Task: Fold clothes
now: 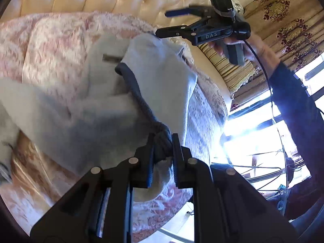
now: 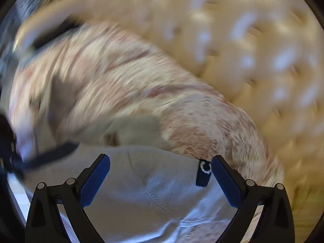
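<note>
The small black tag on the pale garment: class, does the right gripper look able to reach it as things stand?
Probably yes. The right gripper is open just above the garment, and the black tag lies uncovered beside one finger, with nothing between them.

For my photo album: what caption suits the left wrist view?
Left gripper pinching a pale garment's dark collar above the bed, right gripper open nearby.

Daylight glares from the window (image 1: 253, 137); the right wrist view is heavily, perhaps motion-, blurred.
</note>
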Demonstrator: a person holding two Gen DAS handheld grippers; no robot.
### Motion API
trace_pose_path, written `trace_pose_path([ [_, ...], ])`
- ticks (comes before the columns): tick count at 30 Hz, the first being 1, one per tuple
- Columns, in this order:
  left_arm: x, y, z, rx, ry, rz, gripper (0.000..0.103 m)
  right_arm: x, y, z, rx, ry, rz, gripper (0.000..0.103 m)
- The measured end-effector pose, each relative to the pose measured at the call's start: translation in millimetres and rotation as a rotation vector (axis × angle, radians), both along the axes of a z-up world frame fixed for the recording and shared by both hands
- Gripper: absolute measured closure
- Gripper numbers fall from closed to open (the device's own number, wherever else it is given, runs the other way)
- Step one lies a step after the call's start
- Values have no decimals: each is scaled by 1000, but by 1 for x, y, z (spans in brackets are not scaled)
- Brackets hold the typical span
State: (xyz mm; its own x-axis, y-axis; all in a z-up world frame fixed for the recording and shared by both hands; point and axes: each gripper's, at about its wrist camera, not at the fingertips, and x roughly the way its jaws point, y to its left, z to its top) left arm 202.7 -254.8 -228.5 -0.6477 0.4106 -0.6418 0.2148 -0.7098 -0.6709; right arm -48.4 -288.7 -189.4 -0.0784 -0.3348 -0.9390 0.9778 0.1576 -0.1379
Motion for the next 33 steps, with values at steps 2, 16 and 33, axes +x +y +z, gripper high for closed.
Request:
trace_pose_path([
  [2, 4, 2, -6, 12, 6, 7, 86, 20, -3, -6, 33, 46, 99, 2],
  [16, 23, 8, -28, 21, 77, 16, 86, 94, -46, -57, 450, -114, 526, 32],
  [33, 37, -13, -25, -27, 88, 88, 85, 88, -39, -69, 671, -246, 590, 94],
])
